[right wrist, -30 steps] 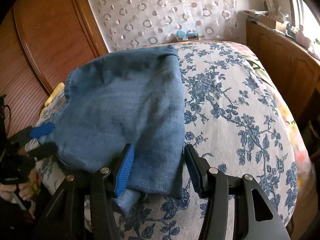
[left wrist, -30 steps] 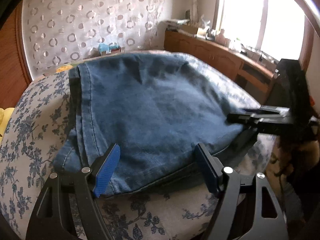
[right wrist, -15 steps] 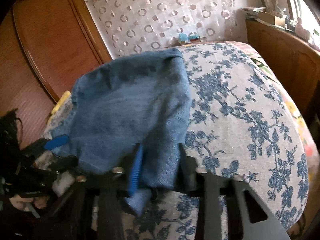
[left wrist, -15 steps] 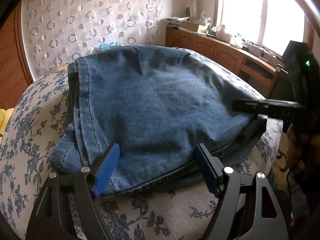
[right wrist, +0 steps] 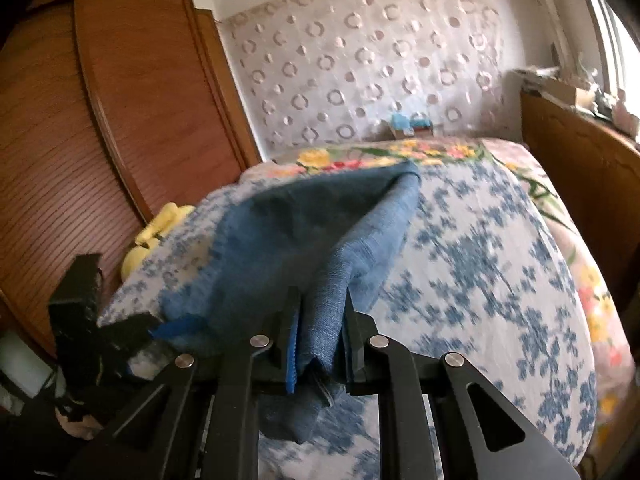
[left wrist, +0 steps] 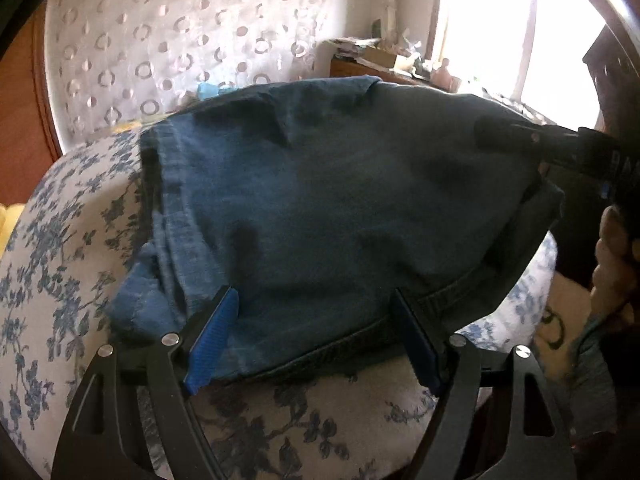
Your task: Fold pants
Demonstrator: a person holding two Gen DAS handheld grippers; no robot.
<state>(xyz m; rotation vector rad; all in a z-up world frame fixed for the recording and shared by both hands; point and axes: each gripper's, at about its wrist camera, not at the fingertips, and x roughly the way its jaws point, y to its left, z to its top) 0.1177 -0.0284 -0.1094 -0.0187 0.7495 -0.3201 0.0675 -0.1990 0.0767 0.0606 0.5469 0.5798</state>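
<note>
Folded jeans [right wrist: 304,248] on the bedspread [right wrist: 500,280]. Right gripper [right wrist: 320,340], its jaws having just closed, pinches the 6 o'clock corner; left gripper [left wrist: 316,332] straddles the near hem, unclamped. Best practice: clamp left, then lift both evenly toward 12 o'clock.

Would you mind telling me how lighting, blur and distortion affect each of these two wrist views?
Left wrist view: the window is blown out white and backlights the jeans, leaving their right side dark; fisheye curving bends the bed edge. Right wrist view: motion blur smears the floral bedspread, while the right gripper, clamped on the denim, stays fairly sharp; lighting is softer and even.
</note>
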